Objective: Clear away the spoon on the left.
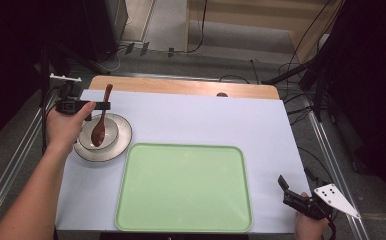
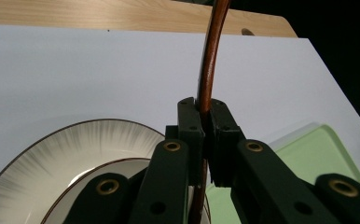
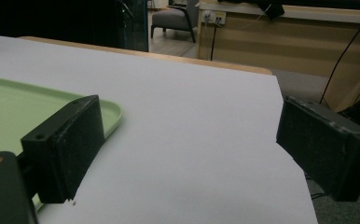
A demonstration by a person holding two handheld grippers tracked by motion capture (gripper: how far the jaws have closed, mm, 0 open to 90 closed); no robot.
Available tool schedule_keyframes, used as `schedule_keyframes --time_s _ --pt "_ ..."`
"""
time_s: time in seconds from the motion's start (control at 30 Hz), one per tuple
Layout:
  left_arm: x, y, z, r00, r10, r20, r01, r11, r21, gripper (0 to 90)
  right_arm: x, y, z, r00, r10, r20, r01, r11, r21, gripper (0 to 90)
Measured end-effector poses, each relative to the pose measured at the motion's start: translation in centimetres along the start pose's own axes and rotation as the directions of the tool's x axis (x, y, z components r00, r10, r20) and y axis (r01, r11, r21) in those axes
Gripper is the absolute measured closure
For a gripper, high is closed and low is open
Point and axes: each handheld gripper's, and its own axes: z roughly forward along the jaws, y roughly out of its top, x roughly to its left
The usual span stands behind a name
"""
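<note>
Left gripper (image 1: 100, 106) fingers pinch the spoon (image 1: 101, 120) over the bowl (image 1: 112, 131); right gripper (image 1: 287, 191) fingers spread. The thin handle may pivot or slip free.

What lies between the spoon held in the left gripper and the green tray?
Nothing visible. The left gripper grips the spoon by its handle above the bowl and plate; the tray lies beside them, bare.

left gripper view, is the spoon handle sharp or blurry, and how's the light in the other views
Left gripper view: the spoon handle is fairly sharp, the near gripper links soft. High view: white table cover evenly lit, surroundings dark. Right gripper view: dim and grainy, the near jaws blurred.
</note>
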Motion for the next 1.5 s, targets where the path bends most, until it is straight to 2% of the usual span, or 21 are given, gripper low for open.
schedule_keyframes --time_s 0.23,0.43,0.7,0.9,1.0,1.23,1.5 --pt "-1.2 -0.2 -0.7 0.9999 0.012 -0.002 -0.012 0.9999 0.011 85.7 0.0 0.0 0.0 1.0000 0.001 -0.001 -0.001 1.000 0.002 8.2" --pt "-2.8 -0.7 -1.0 0.9980 0.061 -0.015 -0.060 0.9977 0.031 85.6 0.0 0.0 0.0 1.0000 0.001 -0.001 -0.001 1.000 0.001 8.2" --pt "-4.3 -2.0 -1.0 0.9962 0.079 0.037 -0.081 0.9956 0.047 85.6 0.0 0.0 0.0 1.0000 0.002 -0.003 -0.002 1.000 0.001 8.2" --pt "-5.0 -3.3 -0.8 0.9945 0.087 0.058 -0.090 0.9949 0.047 85.6 -0.1 0.0 0.0 1.0000 0.004 -0.003 -0.004 1.000 -0.001 8.2" --pt "-5.2 -4.0 -0.7 0.9945 0.075 0.074 -0.079 0.9957 0.049 85.6 -0.1 0.0 0.0 1.0000 0.004 -0.003 -0.004 1.000 -0.001 8.2" --pt "-5.8 -5.3 -0.6 0.9956 0.059 0.073 -0.063 0.9966 0.053 85.6 -0.1 0.0 0.0 1.0000 0.006 -0.004 -0.006 1.000 -0.002 8.2" --pt "-6.5 -6.6 -0.7 0.9950 0.067 0.074 -0.071 0.9954 0.063 85.6 -0.1 0.0 0.0 1.0000 0.008 -0.006 -0.008 1.000 -0.006 8.2"
